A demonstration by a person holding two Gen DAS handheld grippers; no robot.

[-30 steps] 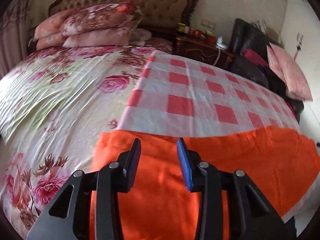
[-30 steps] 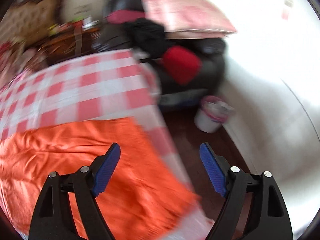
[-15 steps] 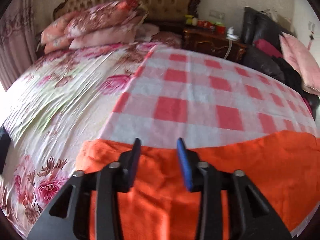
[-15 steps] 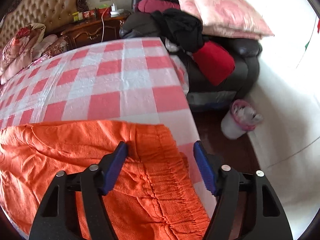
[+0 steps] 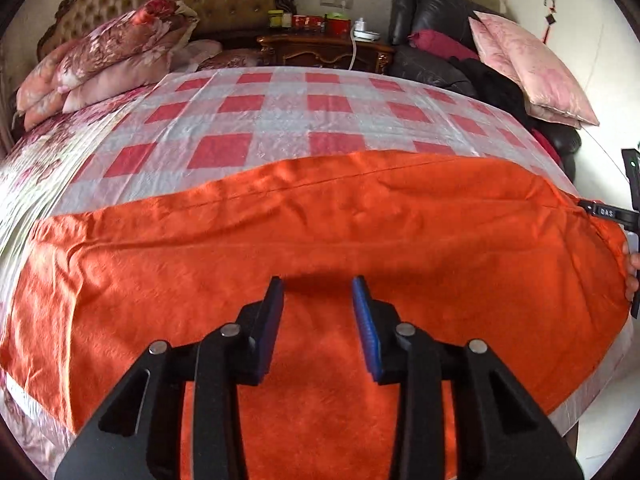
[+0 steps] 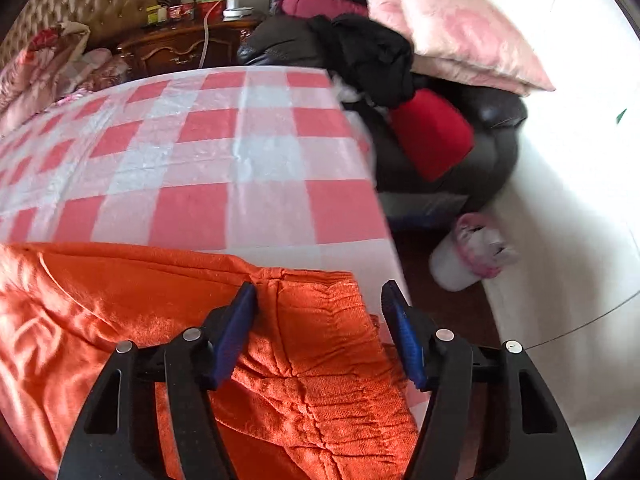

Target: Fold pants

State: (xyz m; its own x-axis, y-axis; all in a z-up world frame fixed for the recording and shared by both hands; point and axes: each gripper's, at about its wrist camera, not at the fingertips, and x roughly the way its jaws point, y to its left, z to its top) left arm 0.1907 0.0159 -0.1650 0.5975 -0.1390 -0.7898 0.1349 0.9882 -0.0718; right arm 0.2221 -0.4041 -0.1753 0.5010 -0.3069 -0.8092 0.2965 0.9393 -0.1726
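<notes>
A: The orange pants (image 5: 320,240) lie spread flat across the near end of the checked sheet (image 5: 280,120), waistband (image 6: 320,360) at the bed's right edge

B: And the grippers?

A: The right gripper (image 6: 318,312) has just been closing, its jaws half-wide astride the gathered waistband, not yet pinching. The left gripper (image 5: 318,308) has narrowed too, empty over mid-cloth

B: The risk?

A: Likely catching one layer only, or the sheet beneath, so the fold drags crooked
</notes>
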